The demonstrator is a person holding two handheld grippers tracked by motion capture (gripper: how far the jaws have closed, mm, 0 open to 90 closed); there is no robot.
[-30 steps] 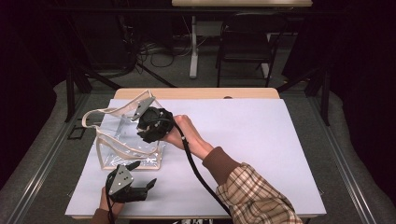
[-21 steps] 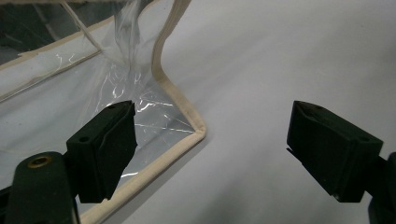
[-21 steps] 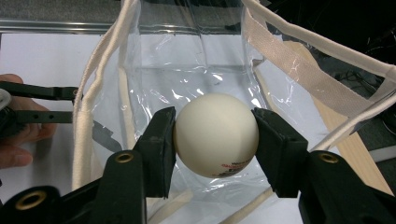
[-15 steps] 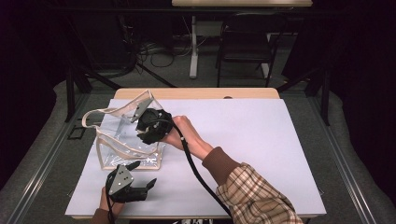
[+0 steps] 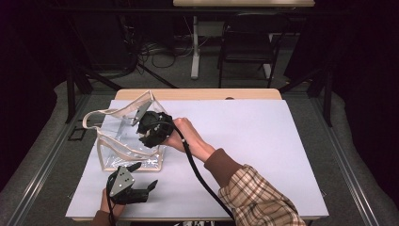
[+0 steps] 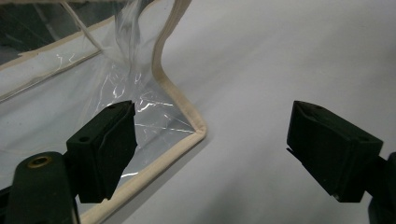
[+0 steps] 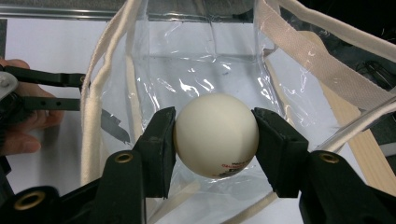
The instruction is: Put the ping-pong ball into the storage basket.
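Surface (image 5: 263, 141): white sheet, same as a second ago. Clear plastic tote bag (image 5: 123, 141) with beige trim stands at left part of surface, mouth open, place unchanged since earlier frames. Right gripper (image 7: 212, 135) over bag mouth, no shift from a second ago, jaws clamped on white table-tennis ball (image 7: 215, 140) above bag's inside. Left gripper (image 6: 210, 149) near front edge, just beside bag's bottom corner, unmoved, jaws spread wide, nothing between them.

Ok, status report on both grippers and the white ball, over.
Right gripper shut on round white ball, over the clear plastic bag's mouth. Left gripper open, empty, beside bag corner. Nothing in the way.
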